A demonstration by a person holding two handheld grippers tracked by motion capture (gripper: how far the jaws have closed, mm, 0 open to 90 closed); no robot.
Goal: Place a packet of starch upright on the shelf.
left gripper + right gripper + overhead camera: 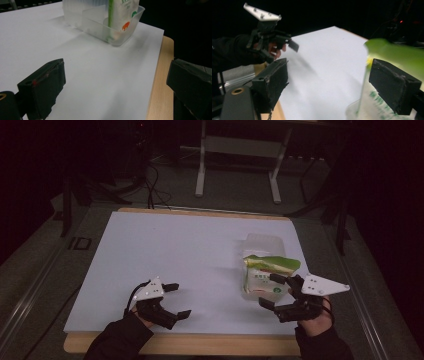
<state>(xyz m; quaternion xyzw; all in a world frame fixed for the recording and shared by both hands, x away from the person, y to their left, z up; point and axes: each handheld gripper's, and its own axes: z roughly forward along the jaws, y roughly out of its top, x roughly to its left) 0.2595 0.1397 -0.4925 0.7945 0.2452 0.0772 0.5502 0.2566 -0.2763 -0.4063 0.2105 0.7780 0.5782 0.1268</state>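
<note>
A clear plastic container (262, 245) stands on the right part of the white sheet (175, 260), with a green and white pouch (265, 272) upright inside it. The left gripper view shows the container (100, 27) and pouch (122, 15) ahead across bare sheet. My right gripper (272, 292) is open just beside the container's near end, its jaws wide apart with nothing between them; the pouch (392, 55) sits blurred behind its far jaw. My left gripper (177, 301) is open low over the sheet's near left, holding nothing.
The sheet covers a wooden table (200, 345) whose front edge lies just under both hands. Beyond the table stand a white frame's legs (201, 165) and cables (150, 185) on a dark floor. The sheet's left and middle are bare.
</note>
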